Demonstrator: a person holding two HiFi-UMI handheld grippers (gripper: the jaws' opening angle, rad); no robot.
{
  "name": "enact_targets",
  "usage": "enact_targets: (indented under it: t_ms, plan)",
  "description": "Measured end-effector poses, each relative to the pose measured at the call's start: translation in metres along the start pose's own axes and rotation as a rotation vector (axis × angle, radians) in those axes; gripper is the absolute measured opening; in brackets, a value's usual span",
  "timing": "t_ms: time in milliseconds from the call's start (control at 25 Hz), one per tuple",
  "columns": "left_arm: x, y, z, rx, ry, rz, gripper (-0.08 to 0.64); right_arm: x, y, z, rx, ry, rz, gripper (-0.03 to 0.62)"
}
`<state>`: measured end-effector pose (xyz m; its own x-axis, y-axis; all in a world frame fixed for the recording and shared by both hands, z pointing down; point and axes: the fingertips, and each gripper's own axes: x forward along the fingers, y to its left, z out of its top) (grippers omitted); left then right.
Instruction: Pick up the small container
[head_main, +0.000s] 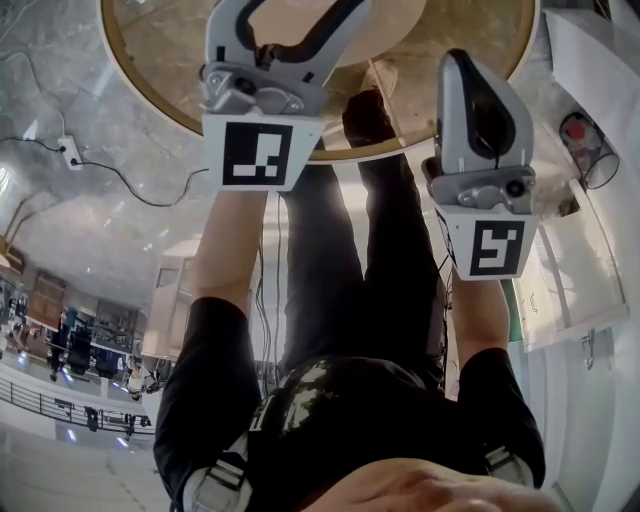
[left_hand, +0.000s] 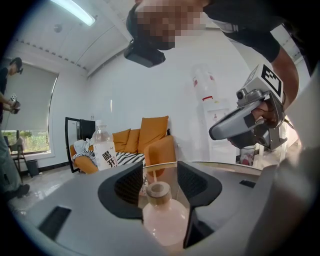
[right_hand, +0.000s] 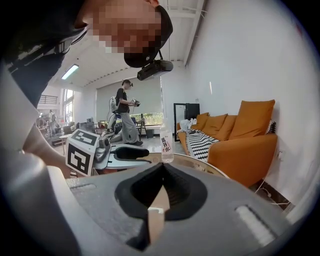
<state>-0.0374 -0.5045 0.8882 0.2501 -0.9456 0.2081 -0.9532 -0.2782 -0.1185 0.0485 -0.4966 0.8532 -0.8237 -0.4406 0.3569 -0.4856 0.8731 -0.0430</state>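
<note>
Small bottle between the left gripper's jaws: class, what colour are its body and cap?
Pale pink frosted bottle with a tan cap; clearest in the left gripper view.

the small bottle (left_hand: 164, 220) sits between the two jaws of the left gripper (left_hand: 160, 175), over the round table (left_hand: 220, 167). a water bottle (left_hand: 104, 150) stands further back on the table to the left, and a sofa (left_hand: 150, 132) is behind the table. the right gripper (right_hand: 162, 172) is to the right of the left one, by the table's edge.
</note>
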Motion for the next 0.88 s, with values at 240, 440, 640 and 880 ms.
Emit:
enact_targets:
  t_ms: [240,440,640,880]
  plan:
    - [0.005,0.005,-0.03,-0.031,0.019,0.0,0.206,0.005,0.008,-0.018,0.002,0.02,0.021,-0.005]
    - [0.01,0.005,-0.045,-0.049,0.031,-0.009,0.173,0.01,0.009,-0.023,-0.005,0.029,0.034,-0.005]
    - [0.01,0.007,-0.047,-0.077,0.016,-0.007,0.141,0.012,0.005,-0.022,-0.006,0.026,0.04,-0.005]
    - [0.009,0.0,-0.041,-0.071,0.078,-0.042,0.138,0.006,0.003,-0.01,-0.014,0.015,0.027,-0.005]
